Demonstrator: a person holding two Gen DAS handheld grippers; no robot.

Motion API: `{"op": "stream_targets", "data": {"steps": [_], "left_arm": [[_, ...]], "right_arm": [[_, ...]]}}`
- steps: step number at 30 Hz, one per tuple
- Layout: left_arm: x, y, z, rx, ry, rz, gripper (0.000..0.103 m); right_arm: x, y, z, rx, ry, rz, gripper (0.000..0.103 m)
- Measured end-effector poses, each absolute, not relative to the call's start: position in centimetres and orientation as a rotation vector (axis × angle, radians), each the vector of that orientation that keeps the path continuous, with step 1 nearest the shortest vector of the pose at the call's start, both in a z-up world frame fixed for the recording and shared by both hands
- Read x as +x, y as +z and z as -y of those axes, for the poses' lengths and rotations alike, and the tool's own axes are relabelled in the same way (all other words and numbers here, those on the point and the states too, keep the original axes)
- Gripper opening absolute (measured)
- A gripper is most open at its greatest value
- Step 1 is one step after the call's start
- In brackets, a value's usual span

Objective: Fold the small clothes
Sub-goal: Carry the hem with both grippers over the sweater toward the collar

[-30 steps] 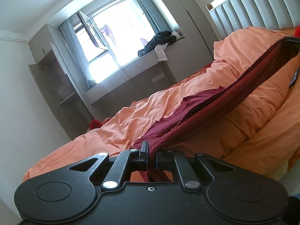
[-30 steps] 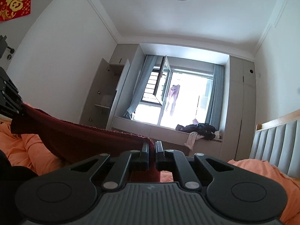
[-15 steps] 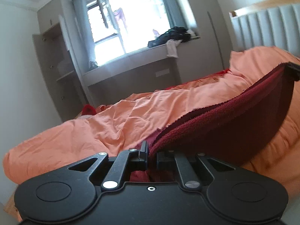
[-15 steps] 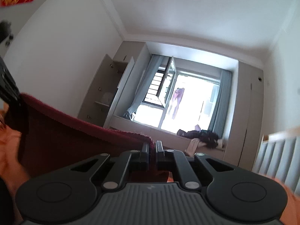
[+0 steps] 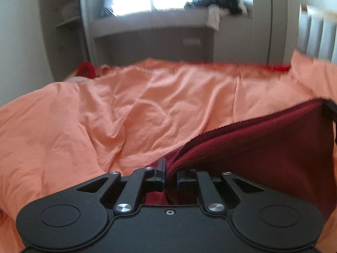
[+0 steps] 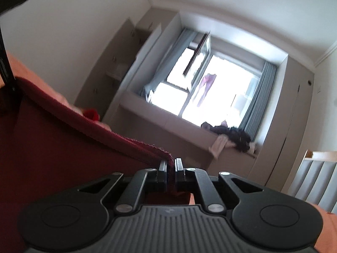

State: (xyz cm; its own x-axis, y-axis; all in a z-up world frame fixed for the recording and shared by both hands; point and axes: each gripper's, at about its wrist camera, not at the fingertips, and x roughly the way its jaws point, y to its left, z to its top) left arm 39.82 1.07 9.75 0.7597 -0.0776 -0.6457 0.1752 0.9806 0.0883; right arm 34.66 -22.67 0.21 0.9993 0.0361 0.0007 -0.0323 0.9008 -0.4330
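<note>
Two grippers share one dark red cloth: the left gripper, jaws just eased wider, has a corner between them, while the right gripper pinches the opposite corner, stretching it above one orange bed cover

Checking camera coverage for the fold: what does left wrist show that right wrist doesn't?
Left wrist only: the orange duvet spread across the bed, and the left tongs, jaws just opening, with the dark red cloth between them.

Right wrist only: the ceiling, the open window pane, a purple garment hanging outside, and the right tongs shut on the cloth's corner.

Both: the cloth stretched between the two tongs, the window, the dark pile of clothes on the sill, the grey headboard, a red item at the bed's far end.
</note>
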Motion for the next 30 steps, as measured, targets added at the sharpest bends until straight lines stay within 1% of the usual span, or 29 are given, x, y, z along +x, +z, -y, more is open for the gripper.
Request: {"op": "stream_targets", "data": {"steps": [2,3,4,5,7,8,9,11,13,14,15,16,17,18,19,20,22,23,25,27,28,29,30], "left_arm": [[41.8,8.8,-1.7,0.177,-0.142,-0.744,0.016],[42.5,8.4,-2.1,0.188,-0.159,-0.765,0.021],[43.2,8.1,-2.7,0.185,-0.175,-0.779,0.023],[43.6,7.8,-3.3,0.178,-0.185,-0.795,0.027],[44.2,7.4,-4.1,0.198,-0.189,-0.815,0.029],[44.4,7.2,-4.4,0.224,-0.185,-0.814,0.033],[44.7,7.0,-4.8,0.242,-0.189,-0.812,0.038],[45.4,6.4,-5.8,0.224,-0.184,-0.821,0.039],[46.1,5.6,-6.7,0.166,-0.187,-0.833,0.027],[46.3,5.3,-7.0,0.129,-0.203,-0.838,0.014],[46.4,4.9,-7.2,0.091,-0.223,-0.845,0.009],[46.6,4.6,-7.3,0.057,-0.231,-0.845,0.009],[46.6,4.4,-7.4,0.042,-0.230,-0.841,0.007],[46.7,4.2,-7.4,0.035,-0.230,-0.835,0.006],[46.6,4.2,-7.4,0.026,-0.225,-0.829,0.005],[46.6,4.2,-7.5,0.010,-0.216,-0.817,0.005],[46.4,4.7,-7.6,-0.004,-0.195,-0.774,0.004],[46.3,4.9,-7.5,0.010,-0.181,-0.750,0.004],[46.2,5.4,-6.6,0.085,-0.134,-0.691,0.004],[45.8,5.1,-4.4,0.286,-0.058,-0.608,0.004],[45.5,4.5,-3.0,0.397,-0.028,-0.565,0.004],[45.4,4.0,-2.1,0.450,-0.026,-0.554,0.004],[45.5,3.5,-1.5,0.465,-0.035,-0.567,0.004]], "right_arm": [[36.8,-1.2,22.6,-0.457,0.028,-0.044,0.007],[37.7,-1.9,22.6,-0.458,0.028,-0.068,0.007],[38.5,-2.6,22.6,-0.454,0.029,-0.089,0.007],[39.2,-3.4,22.7,-0.446,0.033,-0.113,0.007],[40.1,-4.8,22.8,-0.437,0.029,-0.145,0.007],[40.5,-5.6,22.7,-0.432,0.022,-0.161,0.008],[40.8,-6.3,22.9,-0.419,0.022,-0.177,0.008],[41.3,-7.5,23.2,-0.384,0.027,-0.211,0.008],[41.6,-8.4,23.1,-0.380,0.022,-0.226,0.012],[41.6,-8.4,23.2,-0.381,0.020,-0.225,0.014],[41.5,-8.5,23.1,-0.384,0.017,-0.222,0.017],[41.6,-8.3,23.4,-0.382,0.015,-0.219,0.023],[41.6,-8.3,23.6,-0.375,0.018,-0.217,0.037],[41.4,-8.2,23.9,-0.364,0.023,-0.216,0.046],[41.2,-7.8,24.5,-0.343,0.036,-0.205,0.067],[40.6,-7.4,25.3,-0.309,0.063,-0.184,0.084],[39.2,-6.9,26.9,-0.230,0.133,-0.127,0.095],[39.0,-6.5,27.7,-0.198,0.165,-0.119,0.098],[38.8,-6.1,28.9,-0.144,0.203,-0.149,0.098],[39.5,-6.1,30.0,-0.085,0.216,-0.204,0.097],[39.9,-6.1,30.5,-0.058,0.224,-0.231,0.092],[40.5,-6.2,31.0,-0.028,0.231,-0.262,0.082],[41.1,-6.4,31.4,0.002,0.240,-0.297,0.076]]}}
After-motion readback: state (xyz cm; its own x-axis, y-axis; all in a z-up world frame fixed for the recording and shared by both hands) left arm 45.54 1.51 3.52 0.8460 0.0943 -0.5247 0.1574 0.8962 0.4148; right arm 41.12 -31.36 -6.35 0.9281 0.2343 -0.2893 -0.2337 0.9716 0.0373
